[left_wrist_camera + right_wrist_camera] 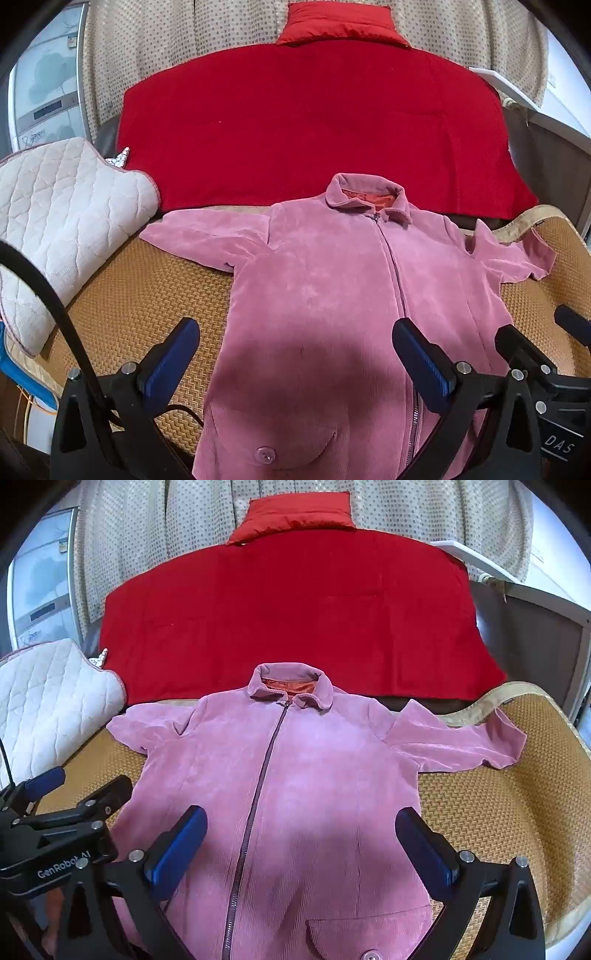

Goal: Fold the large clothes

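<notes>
A pink corduroy jacket (332,280) lies flat and face up on a woven bamboo mat (140,302), zipped, collar at the far end, both sleeves spread sideways. It also shows in the right wrist view (295,775). My left gripper (295,339) is open and empty, hovering over the jacket's lower left half. My right gripper (301,830) is open and empty, over the lower right half. The right gripper's body shows at the left wrist view's right edge (535,354). The left gripper's body shows at the right wrist view's left edge (66,812).
A red blanket (314,122) covers the bed beyond the jacket, with a red pillow (340,22) at the far end. A white quilted cushion (62,218) lies at the left. The mat (498,812) has a beige border on the right. A dotted curtain (184,524) hangs behind.
</notes>
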`<state>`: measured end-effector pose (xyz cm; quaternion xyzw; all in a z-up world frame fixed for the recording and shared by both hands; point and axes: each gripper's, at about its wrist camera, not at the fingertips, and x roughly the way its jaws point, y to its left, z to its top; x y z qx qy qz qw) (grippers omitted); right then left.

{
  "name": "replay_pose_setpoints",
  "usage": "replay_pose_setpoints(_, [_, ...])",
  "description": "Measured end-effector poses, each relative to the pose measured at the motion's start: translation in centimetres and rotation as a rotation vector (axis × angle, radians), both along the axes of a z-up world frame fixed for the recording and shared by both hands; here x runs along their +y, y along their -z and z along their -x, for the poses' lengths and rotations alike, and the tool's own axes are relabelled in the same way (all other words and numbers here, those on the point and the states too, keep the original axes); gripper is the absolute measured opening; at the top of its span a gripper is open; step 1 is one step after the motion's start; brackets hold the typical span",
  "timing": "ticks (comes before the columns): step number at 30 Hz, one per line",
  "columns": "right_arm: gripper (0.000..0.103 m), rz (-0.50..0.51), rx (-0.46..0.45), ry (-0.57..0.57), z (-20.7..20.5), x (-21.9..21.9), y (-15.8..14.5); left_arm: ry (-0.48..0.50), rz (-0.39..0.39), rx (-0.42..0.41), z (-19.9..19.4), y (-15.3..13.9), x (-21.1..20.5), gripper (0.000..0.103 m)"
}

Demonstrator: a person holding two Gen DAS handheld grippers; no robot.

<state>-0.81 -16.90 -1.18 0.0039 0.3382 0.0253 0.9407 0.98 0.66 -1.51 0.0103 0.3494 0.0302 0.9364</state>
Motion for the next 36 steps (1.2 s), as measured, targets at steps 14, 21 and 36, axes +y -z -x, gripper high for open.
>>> replay_pose_setpoints(14, [0.103, -0.021, -0.004, -0.005, -0.18, -0.28, 0.52, 0.021, -0.003, 0.012, 0.19, 0.61, -0.09, 0.103])
replay_pose_setpoints(21, [0.103, -0.023, 0.001, -0.009, -0.24, -0.15, 0.59, 0.019, -0.004, 0.016, 0.08, 0.7, -0.07, 0.103])
replay_pose_setpoints(36, [0.103, -0.016, 0.007, 0.006, -0.45, -0.06, 0.66, 0.007, -0.003, 0.016, 0.01, 0.66, 0.23, 0.103])
